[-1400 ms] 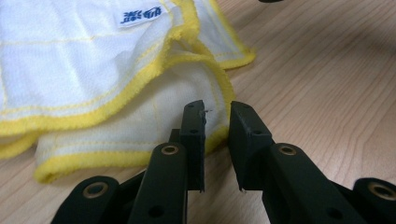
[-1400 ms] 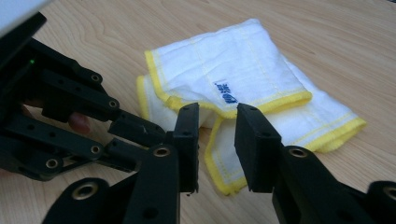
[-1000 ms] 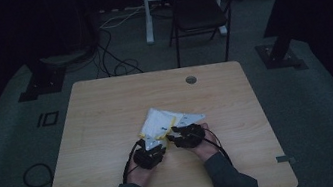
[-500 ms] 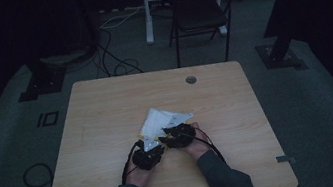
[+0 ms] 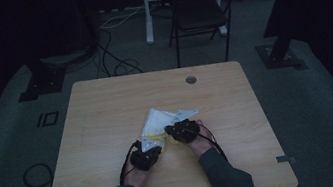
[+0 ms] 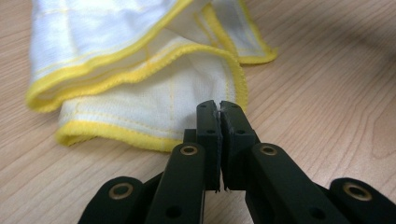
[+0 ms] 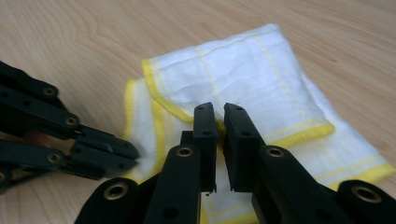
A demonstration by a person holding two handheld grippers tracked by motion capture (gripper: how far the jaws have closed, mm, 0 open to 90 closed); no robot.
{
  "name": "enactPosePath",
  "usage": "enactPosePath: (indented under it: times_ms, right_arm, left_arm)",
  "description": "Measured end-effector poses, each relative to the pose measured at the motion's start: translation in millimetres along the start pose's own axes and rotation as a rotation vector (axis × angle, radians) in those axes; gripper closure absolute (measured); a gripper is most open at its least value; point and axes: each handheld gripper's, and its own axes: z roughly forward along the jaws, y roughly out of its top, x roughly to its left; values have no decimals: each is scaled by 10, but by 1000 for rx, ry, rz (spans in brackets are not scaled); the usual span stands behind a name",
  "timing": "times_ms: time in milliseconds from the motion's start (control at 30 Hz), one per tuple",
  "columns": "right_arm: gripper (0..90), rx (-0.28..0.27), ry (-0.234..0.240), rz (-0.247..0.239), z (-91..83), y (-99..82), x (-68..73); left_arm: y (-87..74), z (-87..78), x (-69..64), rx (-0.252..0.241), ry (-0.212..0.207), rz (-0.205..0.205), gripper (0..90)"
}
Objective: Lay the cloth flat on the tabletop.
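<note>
A white cloth with yellow hems lies crumpled in folds on the wooden table, just ahead of the person's hands. My left gripper is at its near left corner. In the left gripper view, the jaws have just been closing and pinch a thin edge of the cloth. My right gripper comes in from the right. Its jaws have just been closing too and press on a yellow hem of the cloth. The left gripper also shows at the left of the right gripper view.
The table has a round cable hole near its far edge. A black chair stands beyond the table. Cables run over the dark floor, and a loop of cable lies at the left.
The right hand has edged left toward the cloth, so the two grippers sit closer together. The cloth's near edge has bunched slightly between them.
</note>
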Motion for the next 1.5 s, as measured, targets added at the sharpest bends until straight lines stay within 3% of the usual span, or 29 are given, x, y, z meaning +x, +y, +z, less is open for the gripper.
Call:
enactPosePath:
  times_ms: [333, 667, 1033, 1500]
  right_arm:
    - [846, -14, -35, 33, -101, -30, -154]
    - [847, -30, -64, 69, -195, -40, -305]
    - [848, -44, -83, 98, -208, -30, -406]
    - [848, -41, -110, 113, -168, 40, -595]
  left_arm:
    - [-62, -112, 136, 21, 46, -26, 884]
    - [-65, -190, 312, 7, 90, -79, 892]
    - [119, -384, 577, -69, 119, -115, 895]
    - [320, -394, 873, -115, 159, -163, 896]
